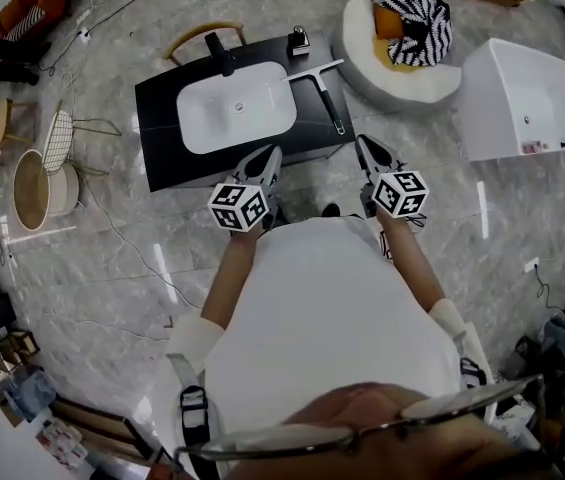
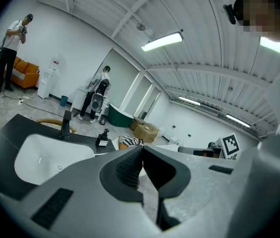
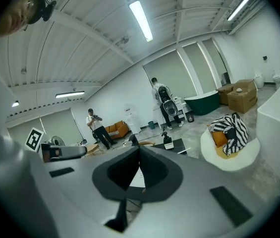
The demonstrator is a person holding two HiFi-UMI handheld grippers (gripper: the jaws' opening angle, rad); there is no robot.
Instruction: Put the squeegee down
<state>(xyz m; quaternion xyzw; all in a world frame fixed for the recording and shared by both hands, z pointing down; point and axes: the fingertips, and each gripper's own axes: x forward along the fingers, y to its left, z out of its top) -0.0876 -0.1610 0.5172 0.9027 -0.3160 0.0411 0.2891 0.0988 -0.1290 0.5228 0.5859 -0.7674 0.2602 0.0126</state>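
While your left gripper (image 1: 273,156) and right gripper (image 1: 365,146) hang just short of the black counter (image 1: 162,118), both with jaws pressed together on nothing, little looks at stake; beyond them the squeegee (image 1: 325,101) lies on that counter, right of the basin (image 1: 232,108); its handle ends near the front edge, so a careless swing of your right gripper could knock it off; further back, the soap bottle (image 1: 299,40) could topple likewise.
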